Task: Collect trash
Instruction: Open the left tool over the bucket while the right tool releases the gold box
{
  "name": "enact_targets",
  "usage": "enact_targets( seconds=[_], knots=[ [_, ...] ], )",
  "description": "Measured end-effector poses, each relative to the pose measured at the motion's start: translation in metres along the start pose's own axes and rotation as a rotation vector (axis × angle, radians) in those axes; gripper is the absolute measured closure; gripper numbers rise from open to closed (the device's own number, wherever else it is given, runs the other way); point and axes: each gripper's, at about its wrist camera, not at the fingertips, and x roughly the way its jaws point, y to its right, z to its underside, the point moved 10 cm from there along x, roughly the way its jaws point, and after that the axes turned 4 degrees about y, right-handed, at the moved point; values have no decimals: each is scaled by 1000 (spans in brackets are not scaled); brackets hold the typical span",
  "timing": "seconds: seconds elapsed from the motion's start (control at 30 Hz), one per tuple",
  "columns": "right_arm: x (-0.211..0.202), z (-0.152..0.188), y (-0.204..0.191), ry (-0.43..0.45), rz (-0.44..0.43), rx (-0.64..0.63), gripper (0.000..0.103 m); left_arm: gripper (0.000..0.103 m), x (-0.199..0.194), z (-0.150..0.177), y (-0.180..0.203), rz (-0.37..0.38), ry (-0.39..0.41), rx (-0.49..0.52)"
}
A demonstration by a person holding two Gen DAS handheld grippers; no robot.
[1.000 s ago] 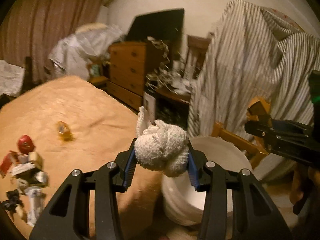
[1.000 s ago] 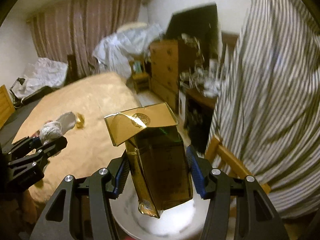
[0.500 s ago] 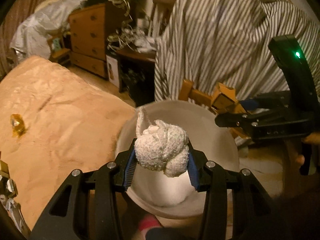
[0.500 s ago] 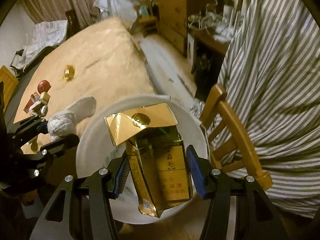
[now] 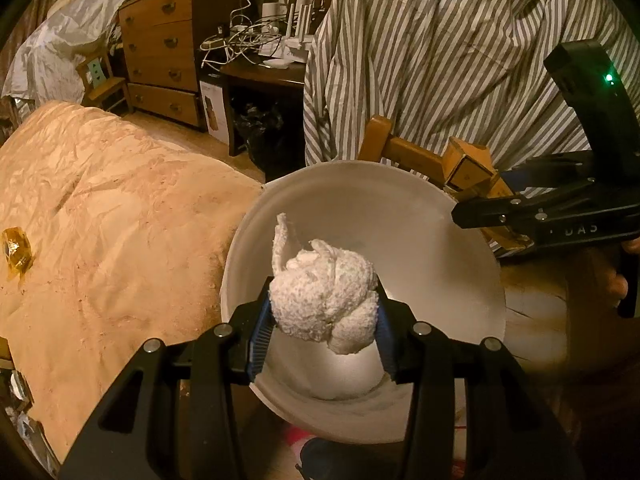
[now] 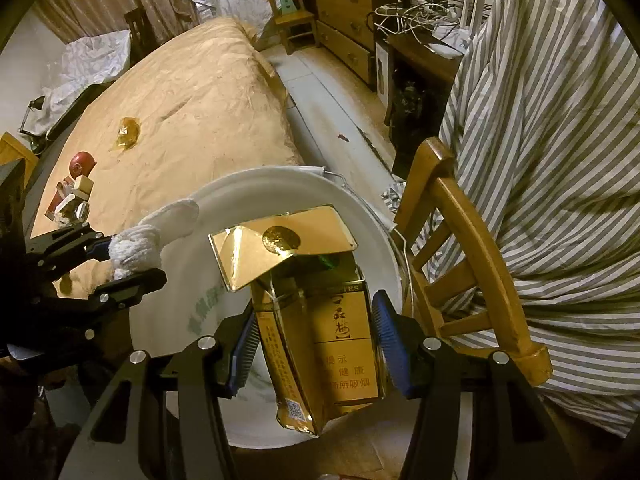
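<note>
Holding a wad of white tissue [image 5: 324, 300] between its blue pads, the left hand-held gripper [image 5: 320, 320] hung over the open mouth of the white bucket [image 5: 360, 184], which stood on the floor just beside the edge of the bed [image 5: 120, 208]. The right hand-held gripper [image 6: 316, 336] was clamped on a gold cigarette pack [image 6: 320, 328] with its lid flipped open, also above the bucket. The step in hand looked like the drop: both pieces of trash were carried over the bin but not yet let go. The next move called for widening each grip so the items fell inside the rim. An amber wrapper [image 5: 16, 252] lay on the bed, uncollected.
</note>
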Motion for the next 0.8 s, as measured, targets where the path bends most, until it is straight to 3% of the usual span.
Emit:
enact_targets(
  seconds=[0.07, 0.2, 0.53, 0.8],
  knots=[
    [1, 0, -1, 3, -5, 3, 47, 57, -1, 0, -2, -9, 5, 2],
    [1, -2, -3, 16, -22, 21, 39, 38, -8, -2, -6, -28, 24, -6],
    [-7, -2, -10, 45, -50, 32, 39, 34, -20, 2, -22, -40, 43, -44],
    [-36, -8, -72, 177, -99, -51, 38, 34, -67, 31, -63, -84, 101, -91]
  ],
)
